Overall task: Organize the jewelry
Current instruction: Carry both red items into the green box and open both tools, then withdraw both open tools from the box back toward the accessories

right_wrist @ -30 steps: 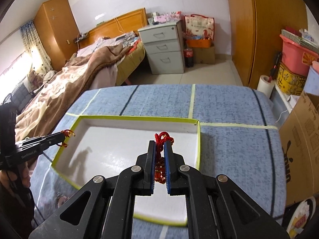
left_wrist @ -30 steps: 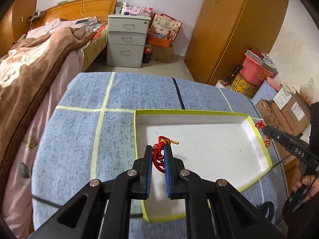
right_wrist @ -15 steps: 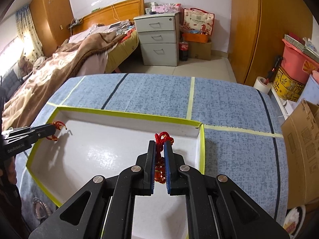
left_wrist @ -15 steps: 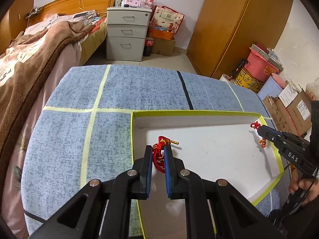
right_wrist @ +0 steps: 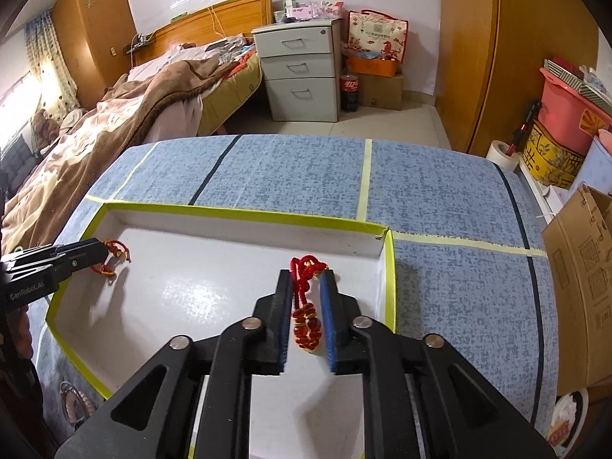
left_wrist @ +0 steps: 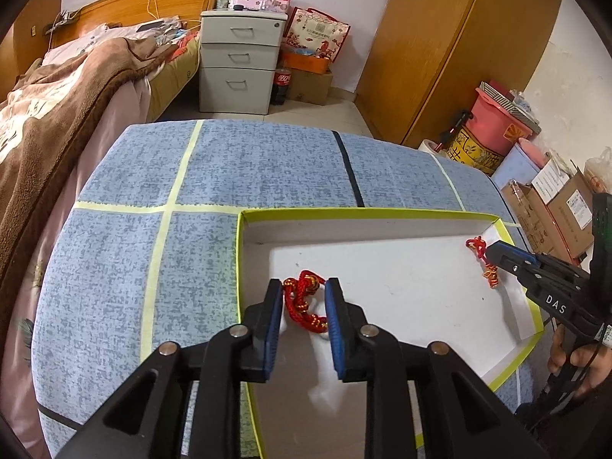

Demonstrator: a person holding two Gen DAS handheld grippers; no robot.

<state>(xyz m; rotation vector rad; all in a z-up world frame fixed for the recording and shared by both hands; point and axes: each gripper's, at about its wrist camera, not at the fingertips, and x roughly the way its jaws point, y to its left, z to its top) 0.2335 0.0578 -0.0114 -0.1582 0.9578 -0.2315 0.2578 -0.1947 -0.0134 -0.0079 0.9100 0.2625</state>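
A white tray with a yellow-green rim lies on the blue table. My left gripper is open over the tray's left end, with a red cord bracelet lying loose on the tray floor between its fingers. My right gripper is open over the tray's right end, with a red bead bracelet lying between its fingers. Each gripper shows in the other's view: the right one with its bracelet, the left one with its bracelet.
The blue table carries yellow and black tape lines. A bed with a brown blanket stands to the left, grey drawers behind, a wooden wardrobe and cardboard boxes to the right. A metal object lies by the tray's near-left corner.
Both grippers have lowered into the tray and opened. Each bracelet has left its fingers and now lies on the tray floor.
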